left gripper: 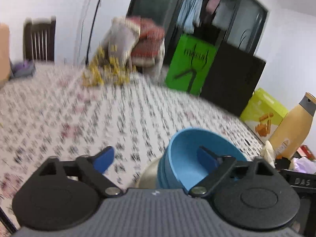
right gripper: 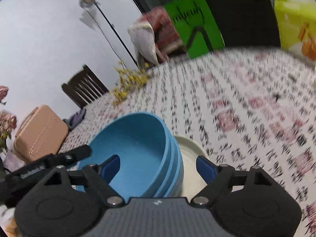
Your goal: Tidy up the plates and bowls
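A stack of blue bowls (left gripper: 187,158) sits on a pale plate (left gripper: 148,172) on the patterned tablecloth. My left gripper (left gripper: 156,158) is open; its right finger reaches inside the top bowl and its left finger is outside the stack. In the right wrist view the blue bowls (right gripper: 138,150) rest on the white plate (right gripper: 189,158). My right gripper (right gripper: 158,167) is open and straddles the bowls' right wall, left finger inside, right finger over the plate. The other gripper's black finger (right gripper: 79,152) shows at the bowls' left rim.
The table (left gripper: 79,108) carries yellow flowers (left gripper: 104,69), a tan bottle (left gripper: 292,130), a yellow-green box (left gripper: 262,112) and a pink case (right gripper: 39,134). A dark chair (left gripper: 39,39) and a green bag (left gripper: 189,63) stand beyond the far edge.
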